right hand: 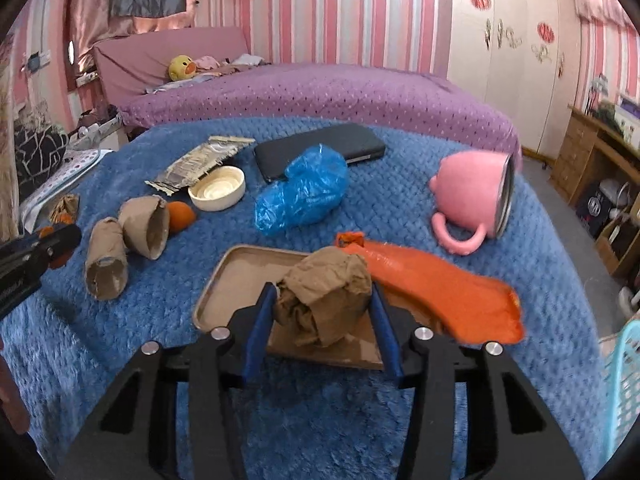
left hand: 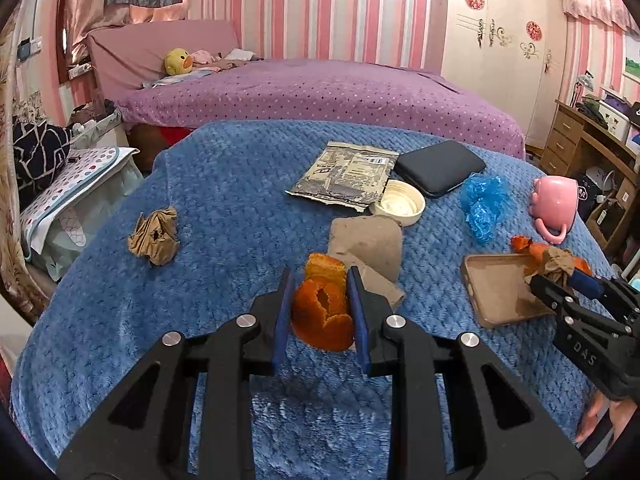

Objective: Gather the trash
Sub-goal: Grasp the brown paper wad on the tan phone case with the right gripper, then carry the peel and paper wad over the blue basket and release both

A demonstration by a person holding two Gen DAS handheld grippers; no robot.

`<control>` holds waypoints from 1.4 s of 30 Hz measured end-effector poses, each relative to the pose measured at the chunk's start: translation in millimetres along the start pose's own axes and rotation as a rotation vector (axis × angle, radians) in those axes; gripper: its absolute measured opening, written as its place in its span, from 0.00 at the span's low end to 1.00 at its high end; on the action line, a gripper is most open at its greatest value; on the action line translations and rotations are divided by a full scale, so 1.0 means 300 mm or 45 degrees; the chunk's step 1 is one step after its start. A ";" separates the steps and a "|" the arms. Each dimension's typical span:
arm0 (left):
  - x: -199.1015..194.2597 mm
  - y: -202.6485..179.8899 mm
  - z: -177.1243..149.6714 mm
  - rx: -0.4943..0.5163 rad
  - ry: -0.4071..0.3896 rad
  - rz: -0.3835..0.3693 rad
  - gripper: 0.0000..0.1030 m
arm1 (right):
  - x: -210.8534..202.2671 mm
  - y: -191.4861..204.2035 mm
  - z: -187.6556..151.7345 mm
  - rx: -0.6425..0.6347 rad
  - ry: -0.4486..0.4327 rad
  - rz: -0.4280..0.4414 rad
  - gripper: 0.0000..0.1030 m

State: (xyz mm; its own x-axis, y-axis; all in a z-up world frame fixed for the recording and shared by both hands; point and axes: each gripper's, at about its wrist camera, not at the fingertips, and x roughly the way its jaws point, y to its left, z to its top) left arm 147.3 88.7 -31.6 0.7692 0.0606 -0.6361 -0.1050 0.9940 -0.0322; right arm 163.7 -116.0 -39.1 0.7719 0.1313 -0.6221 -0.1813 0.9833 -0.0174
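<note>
On fuzzy blue blanket: left gripper clamps curled orange peel; right gripper pinches crumpled brown paper.

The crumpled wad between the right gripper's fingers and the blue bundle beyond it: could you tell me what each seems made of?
The crumpled wad looks like matte brown paper: sharp creases, dull surface. The blue bundle looks like thin plastic film, probably a bag or cover: glossy, translucent, finely wrinkled.
</note>
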 end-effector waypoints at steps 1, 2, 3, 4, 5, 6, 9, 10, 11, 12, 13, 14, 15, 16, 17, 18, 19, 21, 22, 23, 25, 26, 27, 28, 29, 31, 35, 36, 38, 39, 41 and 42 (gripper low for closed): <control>-0.003 -0.002 -0.001 -0.002 -0.001 -0.001 0.25 | -0.014 -0.005 -0.002 -0.003 -0.009 0.000 0.45; -0.008 -0.004 -0.001 -0.005 -0.003 -0.001 0.25 | -0.032 -0.010 -0.007 -0.006 -0.022 -0.004 0.45; -0.012 -0.007 -0.002 -0.005 -0.006 -0.001 0.25 | -0.049 -0.020 -0.012 -0.007 -0.031 -0.011 0.45; -0.017 -0.013 -0.005 -0.005 -0.009 -0.001 0.25 | -0.062 -0.029 -0.016 -0.007 -0.035 -0.014 0.45; -0.020 -0.018 -0.007 -0.004 -0.010 0.001 0.25 | -0.075 -0.039 -0.020 -0.007 -0.038 -0.018 0.45; -0.022 -0.027 -0.009 -0.003 -0.010 0.000 0.25 | -0.087 -0.053 -0.025 -0.006 -0.042 -0.025 0.45; -0.028 -0.050 -0.014 -0.004 -0.007 -0.017 0.25 | -0.119 -0.102 -0.039 0.014 -0.055 -0.045 0.45; -0.030 -0.058 -0.016 -0.006 -0.006 -0.023 0.25 | -0.129 -0.123 -0.043 0.024 -0.056 -0.051 0.45; -0.034 -0.071 -0.017 -0.010 -0.003 -0.035 0.25 | -0.140 -0.142 -0.048 0.031 -0.059 -0.059 0.45; -0.036 -0.078 -0.018 -0.011 -0.003 -0.040 0.25 | -0.149 -0.157 -0.051 0.034 -0.061 -0.067 0.45; -0.041 -0.096 -0.019 -0.013 -0.004 -0.048 0.25 | -0.158 -0.172 -0.055 0.038 -0.065 -0.075 0.45; -0.044 -0.107 -0.020 -0.012 -0.007 -0.052 0.25 | -0.171 -0.192 -0.059 0.045 -0.069 -0.084 0.45; -0.047 -0.120 -0.021 -0.009 -0.009 -0.057 0.25 | -0.179 -0.207 -0.060 0.053 -0.073 -0.090 0.45; -0.051 -0.144 -0.024 -0.003 -0.011 -0.067 0.25 | -0.189 -0.221 -0.063 0.060 -0.077 -0.097 0.45; -0.052 -0.155 -0.028 0.003 -0.010 -0.072 0.25 | -0.199 -0.242 -0.067 0.069 -0.079 -0.106 0.45; -0.053 -0.173 -0.030 0.012 -0.009 -0.077 0.25 | -0.209 -0.263 -0.073 0.076 -0.081 -0.115 0.45; -0.055 -0.200 -0.036 0.026 -0.009 -0.082 0.25 | -0.214 -0.277 -0.077 0.082 -0.081 -0.122 0.45; -0.057 -0.232 -0.044 0.036 -0.007 -0.093 0.25 | -0.229 -0.315 -0.086 0.104 -0.083 -0.136 0.45; -0.058 -0.253 -0.049 0.043 -0.003 -0.103 0.25 | -0.235 -0.331 -0.090 0.112 -0.084 -0.140 0.45; -0.059 -0.271 -0.055 0.052 -0.001 -0.111 0.25 | -0.241 -0.350 -0.093 0.119 -0.086 -0.148 0.45; -0.063 -0.308 -0.066 0.076 -0.002 -0.119 0.25 | -0.252 -0.378 -0.102 0.121 -0.088 -0.163 0.45; -0.066 -0.328 -0.072 0.091 -0.004 -0.123 0.25 | -0.258 -0.395 -0.106 0.122 -0.088 -0.172 0.45; -0.069 -0.339 -0.076 0.102 -0.005 -0.127 0.25 | -0.262 -0.408 -0.109 0.123 -0.086 -0.180 0.45; -0.071 -0.358 -0.081 0.119 -0.006 -0.131 0.25 | -0.266 -0.422 -0.114 0.125 -0.086 -0.185 0.45; -0.072 -0.377 -0.088 0.136 -0.008 -0.132 0.25 | -0.270 -0.440 -0.119 0.127 -0.084 -0.192 0.45; -0.073 -0.395 -0.094 0.146 -0.011 -0.137 0.25 | -0.280 -0.471 -0.126 0.130 -0.082 -0.204 0.45; -0.064 -0.416 -0.098 0.131 -0.001 -0.158 0.25 | -0.296 -0.542 -0.146 0.149 -0.076 -0.235 0.45; -0.060 -0.420 -0.100 0.127 0.003 -0.158 0.25 | -0.299 -0.559 -0.151 0.158 -0.073 -0.242 0.45; -0.051 -0.428 -0.105 0.118 0.012 -0.155 0.25 | -0.305 -0.597 -0.163 0.173 -0.068 -0.259 0.46; -0.047 -0.433 -0.107 0.114 0.017 -0.155 0.25 | -0.307 -0.612 -0.168 0.180 -0.066 -0.266 0.46; -0.039 -0.437 -0.109 0.108 0.022 -0.154 0.25 | -0.315 -0.660 -0.182 0.201 -0.063 -0.282 0.46; -0.036 -0.441 -0.111 0.105 0.024 -0.153 0.25 | -0.321 -0.681 -0.189 0.207 -0.062 -0.291 0.46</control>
State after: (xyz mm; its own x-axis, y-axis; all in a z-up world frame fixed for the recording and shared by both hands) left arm 131.8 -46.4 -46.0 0.7613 -0.0599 -0.6456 0.0399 0.9982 -0.0456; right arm 91.8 -336.6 -19.9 0.8107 -0.0943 -0.5779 0.0983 0.9949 -0.0244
